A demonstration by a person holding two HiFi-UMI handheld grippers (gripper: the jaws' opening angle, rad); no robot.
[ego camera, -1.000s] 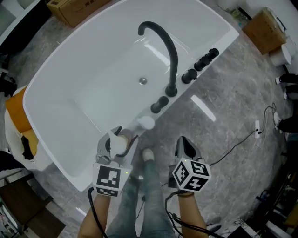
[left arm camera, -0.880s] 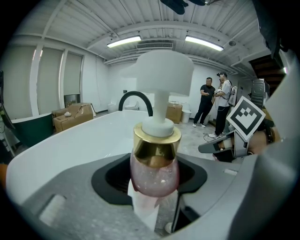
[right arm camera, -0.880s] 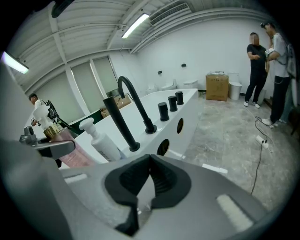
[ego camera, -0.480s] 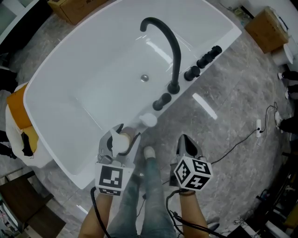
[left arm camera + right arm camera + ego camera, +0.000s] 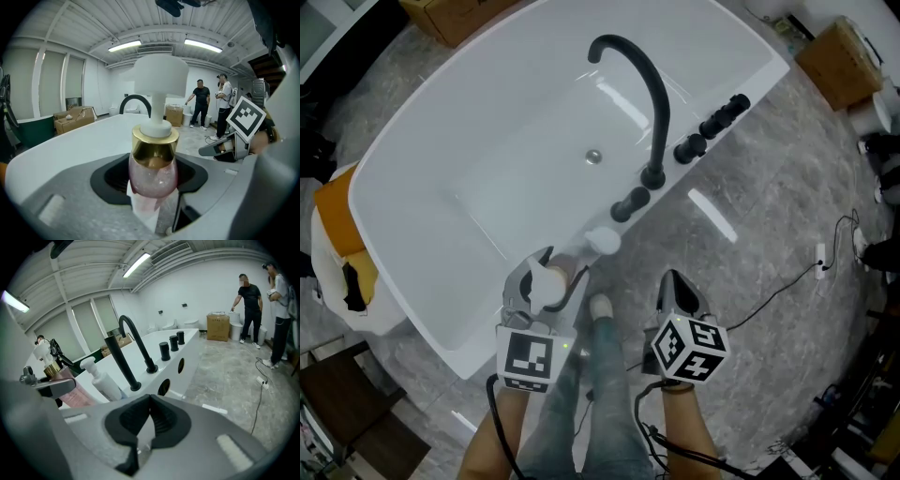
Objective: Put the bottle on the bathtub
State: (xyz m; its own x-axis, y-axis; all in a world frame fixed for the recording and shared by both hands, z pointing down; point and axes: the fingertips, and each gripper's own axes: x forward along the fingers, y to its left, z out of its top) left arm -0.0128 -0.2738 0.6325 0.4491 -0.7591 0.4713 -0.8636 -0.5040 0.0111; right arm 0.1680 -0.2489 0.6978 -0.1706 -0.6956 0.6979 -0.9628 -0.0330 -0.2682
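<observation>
Clamped tight, that's the left gripper [image 5: 544,283]: its jaws are closed round the belly of the pink bottle [image 5: 153,169], gold collar and white pump head standing upright above them. Over on the other side, the right gripper [image 5: 676,287] has its jaws pressed together with nothing between them, and it hangs over the grey floor [image 5: 769,216], just off the near edge of the bathtub [image 5: 427,314].

So where's the bottle? In the air, in the left gripper's hold, right at the near rim of the tub. From the head view it sits just short of the white pump bottle [image 5: 602,242] that already stands on that rim, with the black faucet [image 5: 654,98] and its knobs [image 5: 690,148] further along the same edge, toward the right corner.

Progress report, and this is a reading of the scene: the pick-up is done, the carry is all but done, the placing is not. The pink bottle has not touched the ledge yet. What's left is to bring it over a bare patch of rim beside the white bottle, lower it until the base sits flat, then open the jaws and back away without tipping it.
</observation>
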